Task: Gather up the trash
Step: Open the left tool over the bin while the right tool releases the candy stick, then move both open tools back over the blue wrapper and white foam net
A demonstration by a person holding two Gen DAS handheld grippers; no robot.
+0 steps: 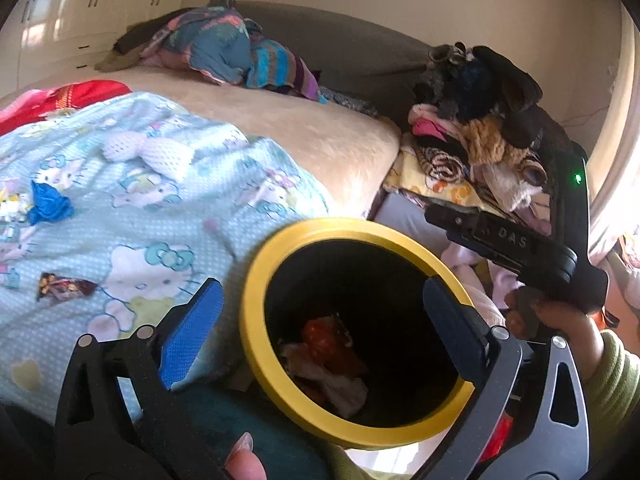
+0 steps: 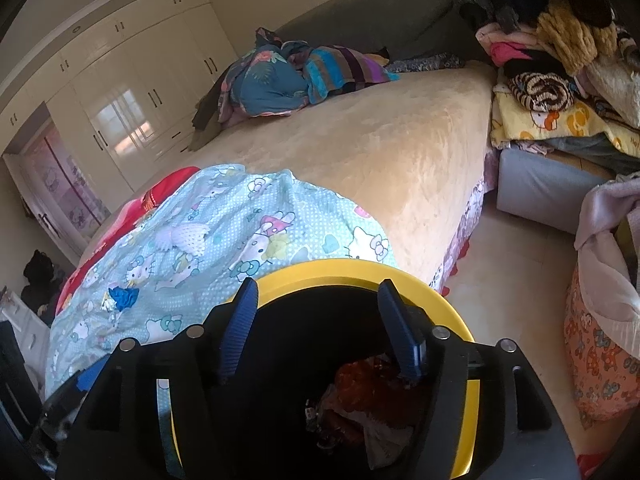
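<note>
Your left gripper (image 1: 320, 316) stands wide open, one blue pad left of the yellow-rimmed black bin (image 1: 256, 320) and the other over its right rim, nothing between them. Your right gripper (image 2: 316, 328) hangs over the same bin (image 2: 466, 432), jaws parted and empty, with red and pale crumpled wrappers (image 2: 360, 408) lying at the bottom below it. From the left wrist view your right hand (image 1: 560, 320), in a green sleeve, holds that gripper's handle just right of the bin.

Beyond the rim, the pale blue cartoon-cat blanket (image 1: 132, 208) covers the near part of the bed. On it lie a dark printed wrapper (image 1: 64, 286) nearest you, a crumpled blue wrapper (image 1: 48, 202) farther left, and a small silvery scrap (image 1: 12, 202) just beside the blue one.

Farther off, the beige bedspread (image 2: 380, 152) runs to a heap of striped and floral cloth (image 2: 304, 72). A pile of clothes (image 2: 560, 60) sits to the right, white wardrobes (image 2: 120, 96) behind.
</note>
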